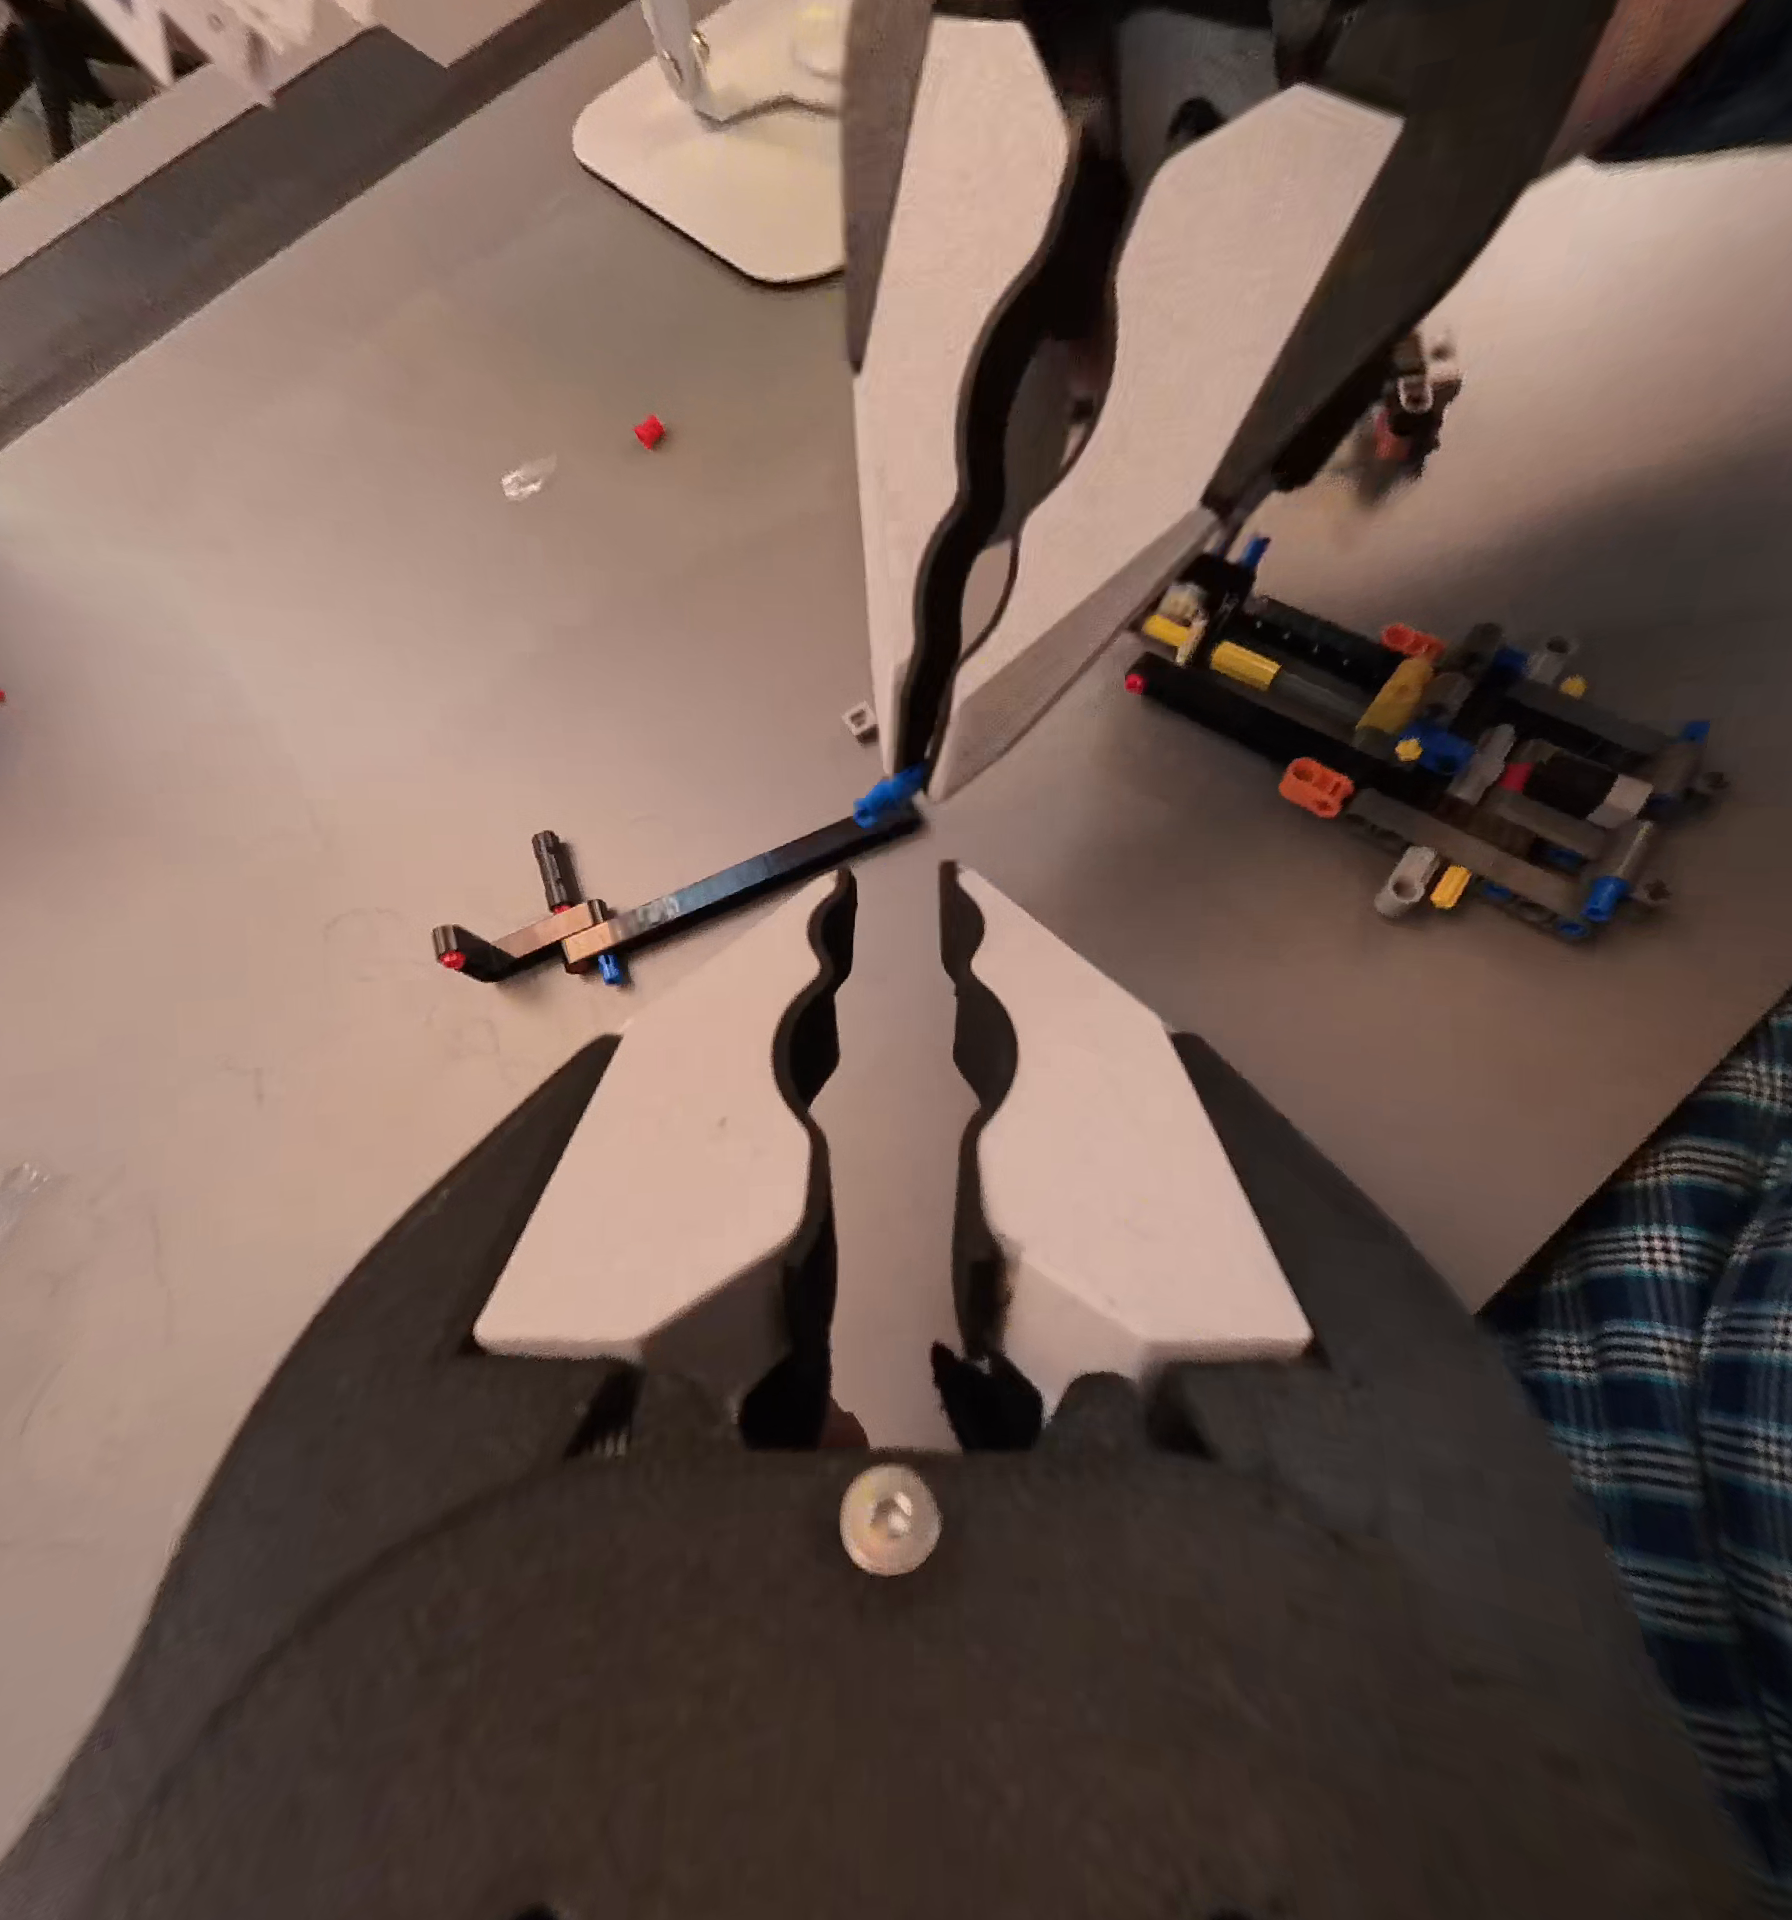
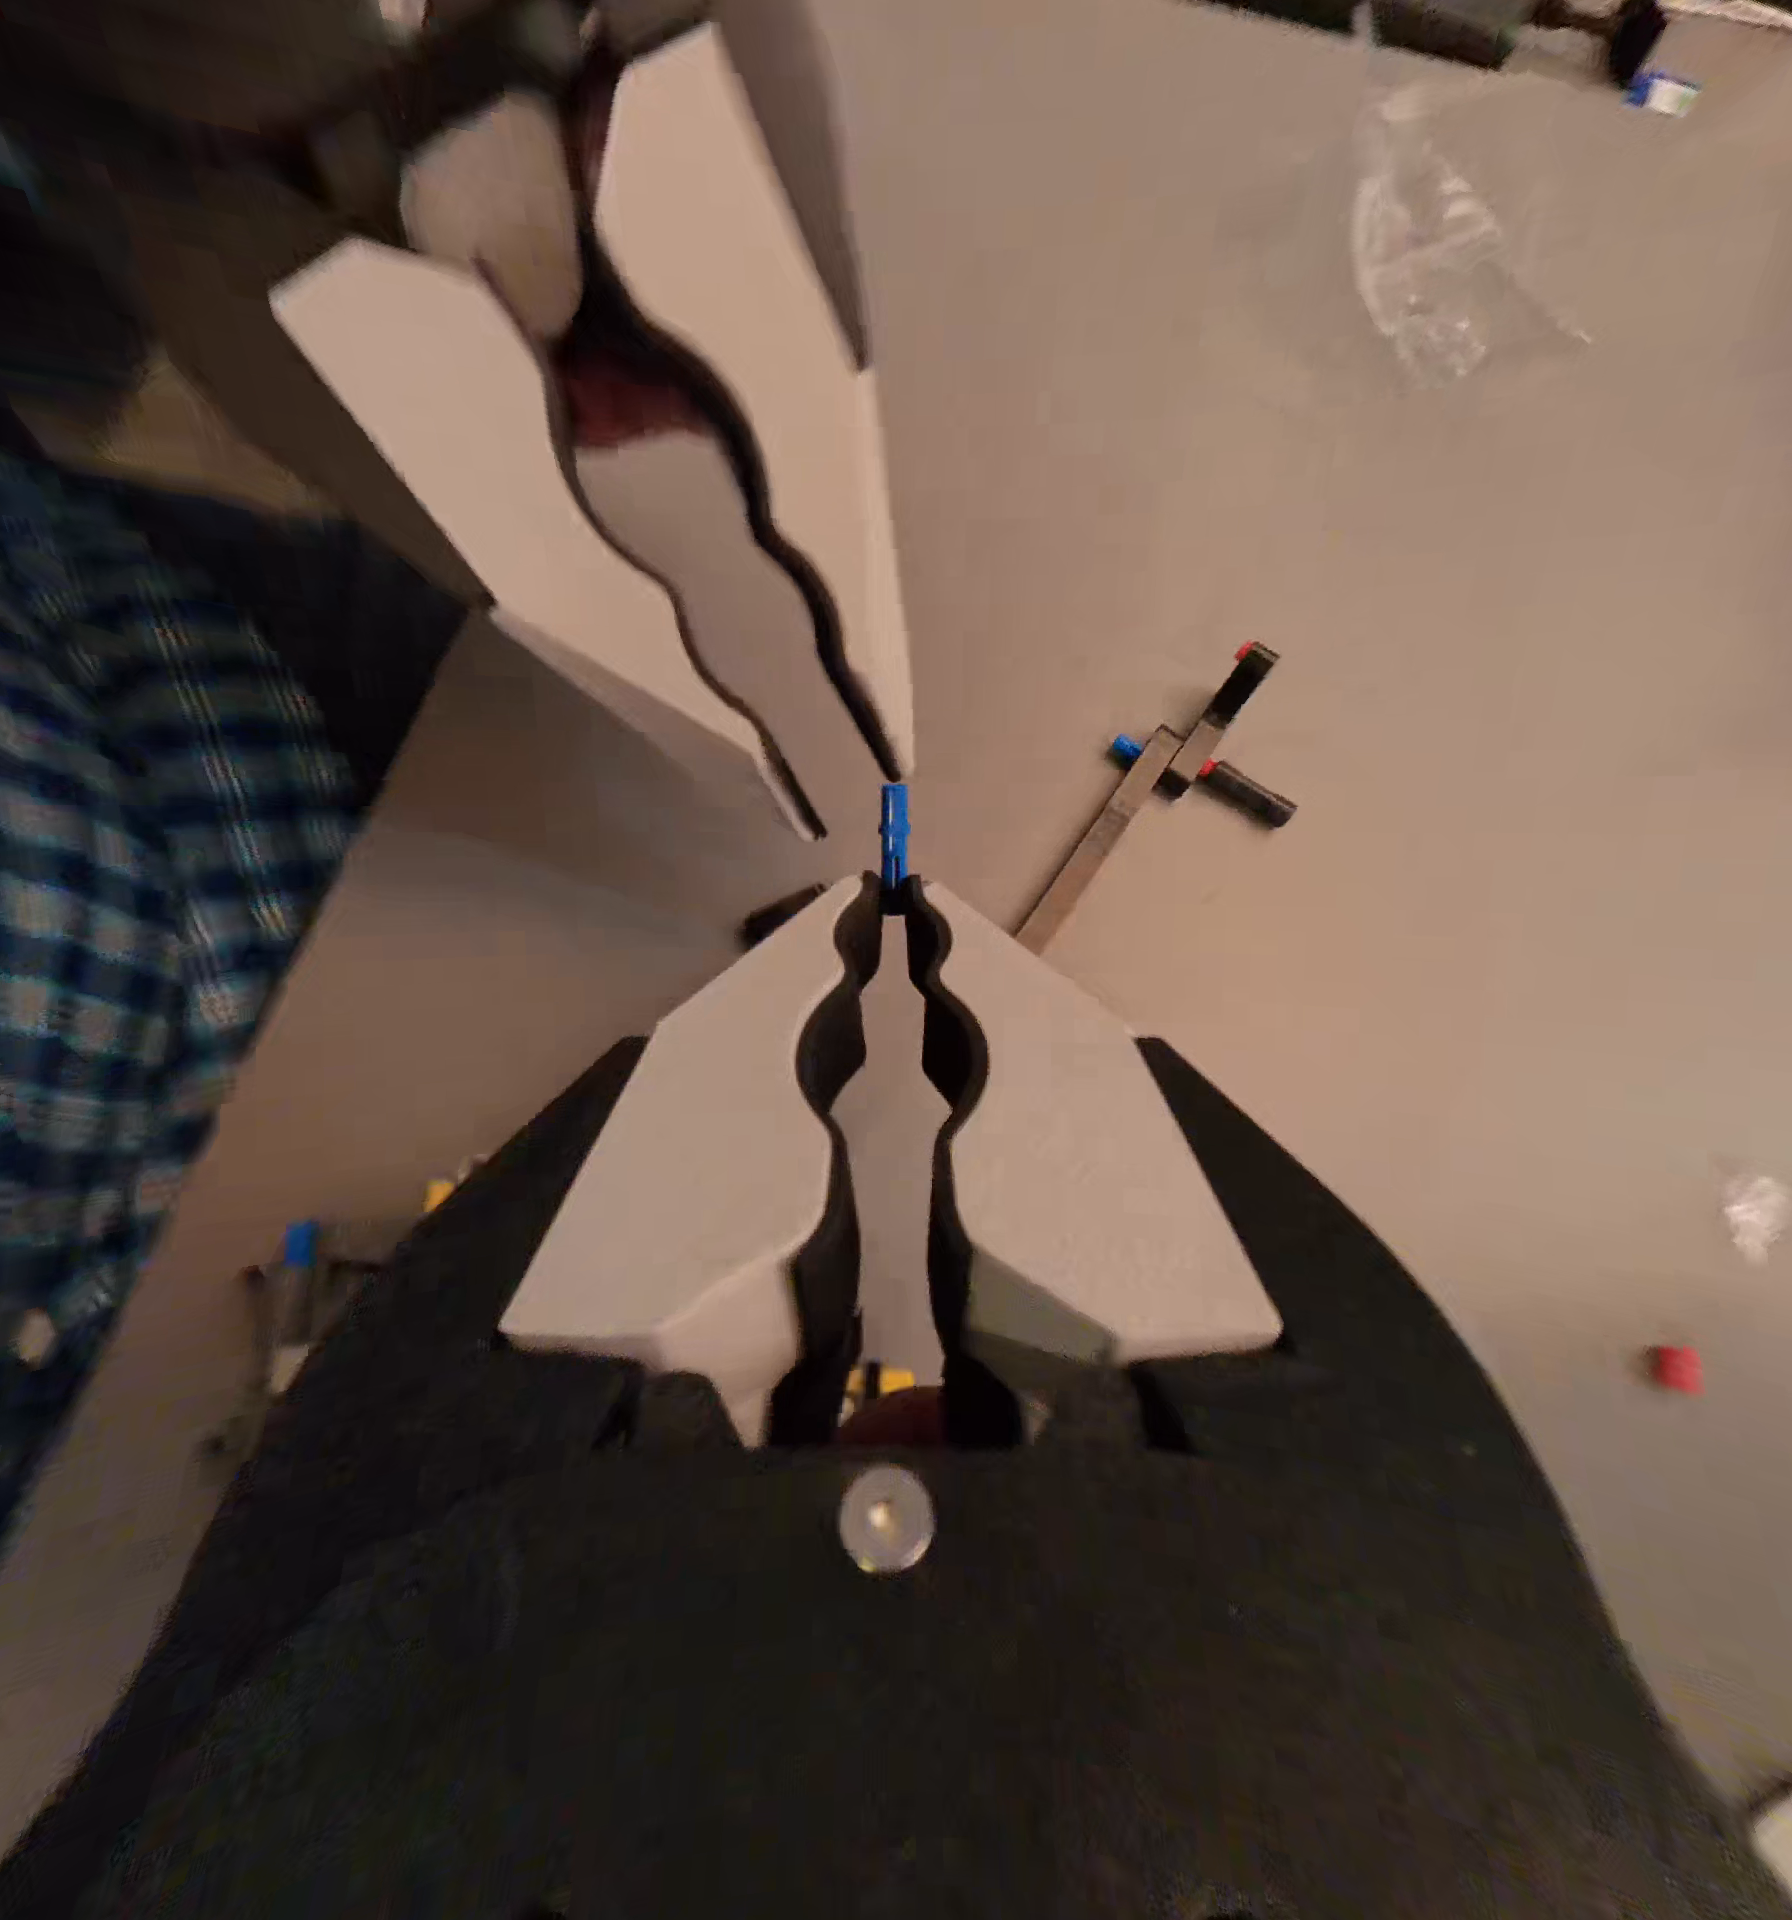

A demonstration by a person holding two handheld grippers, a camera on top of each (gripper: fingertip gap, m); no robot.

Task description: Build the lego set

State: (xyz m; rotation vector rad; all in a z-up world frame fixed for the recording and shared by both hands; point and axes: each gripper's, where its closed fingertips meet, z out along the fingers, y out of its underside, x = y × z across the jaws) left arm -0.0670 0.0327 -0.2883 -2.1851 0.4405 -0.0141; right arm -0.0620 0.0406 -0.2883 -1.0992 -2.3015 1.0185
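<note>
At frame centre, your right gripper (image 2: 894, 888) pinches a light, stiff blue pin (image 2: 893, 834) by its end; left gripper (image 1: 897, 873) narrowly parted, empty.

Lighting: dim, warm; your worktop (image 1: 248, 644) showed soft shadows. Quality: wide-angle bending at edges; your plaid sleeve (image 2: 92, 779) was motion-blurred.

A matte grey table (image 1: 248, 644) fills both views under dim warm lighting, with a white flat stand base (image 1: 726, 177) at 12 o'clock in the left wrist view, a darker raised ledge (image 1: 196, 260) at 10 o'clock, and dark furniture legs (image 1: 30, 94) beyond it.
</note>
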